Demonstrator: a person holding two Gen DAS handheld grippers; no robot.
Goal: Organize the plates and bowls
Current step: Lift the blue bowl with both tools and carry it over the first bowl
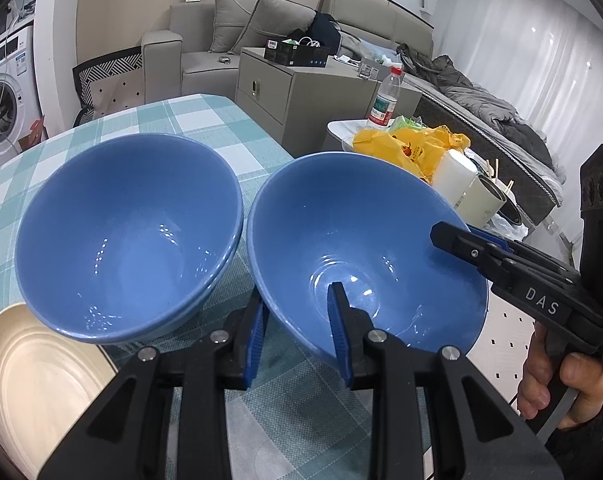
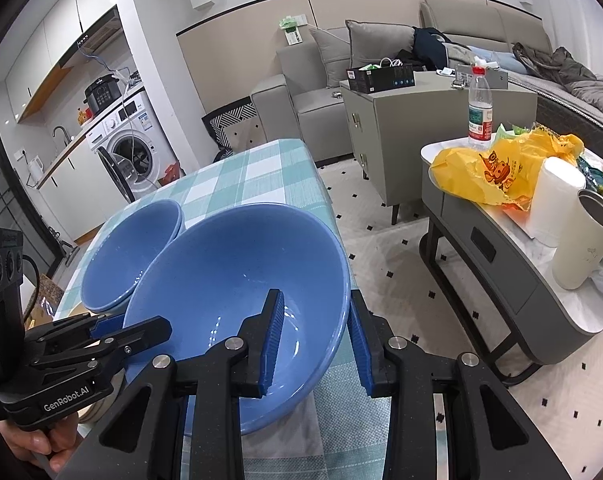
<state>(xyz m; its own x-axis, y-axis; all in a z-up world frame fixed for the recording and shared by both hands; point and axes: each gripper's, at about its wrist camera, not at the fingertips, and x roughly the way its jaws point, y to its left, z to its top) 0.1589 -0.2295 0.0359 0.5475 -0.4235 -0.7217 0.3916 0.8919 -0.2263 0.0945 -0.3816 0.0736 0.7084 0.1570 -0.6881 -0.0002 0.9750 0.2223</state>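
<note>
- Left claw point(image 1: 299, 332): one blue-padded finger lies inside the glossy blue ceramic bowl point(image 1: 365, 248), the other outside its near wall; the pads clamp the rim.
- Right claw point(image 2: 317, 344): straddles the opposite rim of the same bowl point(image 2: 237, 280), one finger inside, one outside. The inner pad lies against the wall; whether the outer pad touches cannot be told. Seen from the left wrist, this claw point(image 1: 457, 238) sits across the bowl's right rim.
- The bowl is tilted, held between both claws above the near right corner of the counter point(image 1: 205, 128), which is covered with a teal-and-white checked cloth.
- A stack of matching blue bowls point(image 1: 129, 236), nested one within another, stands on the counter just left of the held bowl, rims almost meeting.
- A cream round plate point(image 1: 33, 380) lies at the counter's near left, partly beneath the stack's rim.
- A person's hand point(image 1: 557, 380) grips the right claw's handle.
</note>
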